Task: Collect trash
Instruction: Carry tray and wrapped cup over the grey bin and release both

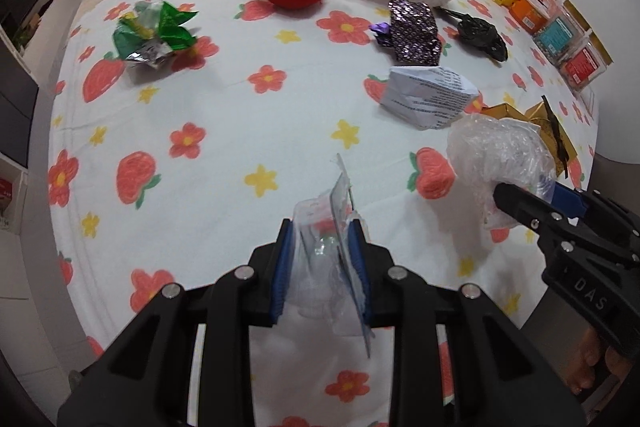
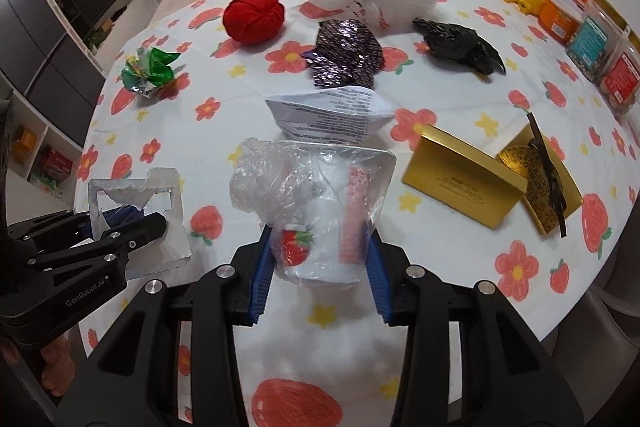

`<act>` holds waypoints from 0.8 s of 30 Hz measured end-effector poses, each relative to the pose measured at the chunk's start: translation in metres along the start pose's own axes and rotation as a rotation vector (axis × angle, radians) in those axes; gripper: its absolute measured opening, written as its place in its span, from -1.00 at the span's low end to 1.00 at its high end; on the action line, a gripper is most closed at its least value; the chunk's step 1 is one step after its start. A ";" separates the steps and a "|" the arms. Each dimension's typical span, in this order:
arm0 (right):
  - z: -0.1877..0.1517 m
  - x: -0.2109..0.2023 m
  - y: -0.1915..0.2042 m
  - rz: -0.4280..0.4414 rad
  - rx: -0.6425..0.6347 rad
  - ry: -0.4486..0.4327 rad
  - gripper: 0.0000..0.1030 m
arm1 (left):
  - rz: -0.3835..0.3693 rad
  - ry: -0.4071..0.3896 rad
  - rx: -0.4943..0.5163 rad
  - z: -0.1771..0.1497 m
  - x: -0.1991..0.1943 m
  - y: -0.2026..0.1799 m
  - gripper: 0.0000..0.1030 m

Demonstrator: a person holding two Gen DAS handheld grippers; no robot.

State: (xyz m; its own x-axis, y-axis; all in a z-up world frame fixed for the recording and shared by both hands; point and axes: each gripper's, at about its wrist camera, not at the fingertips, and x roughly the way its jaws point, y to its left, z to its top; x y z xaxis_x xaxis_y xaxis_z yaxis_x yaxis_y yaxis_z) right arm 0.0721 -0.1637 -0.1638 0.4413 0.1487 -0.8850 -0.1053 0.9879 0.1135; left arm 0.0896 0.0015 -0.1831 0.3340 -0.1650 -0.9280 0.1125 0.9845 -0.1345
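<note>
I am holding a flat clear plastic blister pack (image 1: 336, 259) in my left gripper (image 1: 322, 267), its jaws narrowed onto the thin sheet, and a crumpled clear plastic bag (image 2: 316, 195) in my right gripper (image 2: 318, 259), jaws partly closed around it, both above the bench (image 1: 224, 131). I am judging the slick blister could be slipping sideways out of the pads, and the springy bag could be working loose, dropping among the other trash such as the printed paper (image 2: 332, 111).
</note>
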 end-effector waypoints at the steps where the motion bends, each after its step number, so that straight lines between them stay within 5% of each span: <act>1: 0.002 0.000 0.006 0.016 -0.019 -0.001 -0.23 | 0.009 -0.005 -0.019 -0.003 -0.004 0.006 -0.45; 15: 0.002 -0.008 0.125 0.229 -0.312 -0.003 -0.24 | 0.150 -0.090 -0.347 -0.075 -0.071 0.107 -0.45; 24: -0.014 -0.014 0.241 0.346 -0.467 -0.010 -0.24 | 0.194 -0.140 -0.537 -0.133 -0.115 0.205 -0.45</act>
State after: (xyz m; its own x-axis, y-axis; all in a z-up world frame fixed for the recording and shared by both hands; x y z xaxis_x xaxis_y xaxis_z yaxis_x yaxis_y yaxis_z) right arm 0.0284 0.0714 -0.1301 0.3192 0.4624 -0.8273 -0.6262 0.7581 0.1821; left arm -0.0503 0.2303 -0.1506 0.4257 0.0513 -0.9034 -0.4406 0.8838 -0.1574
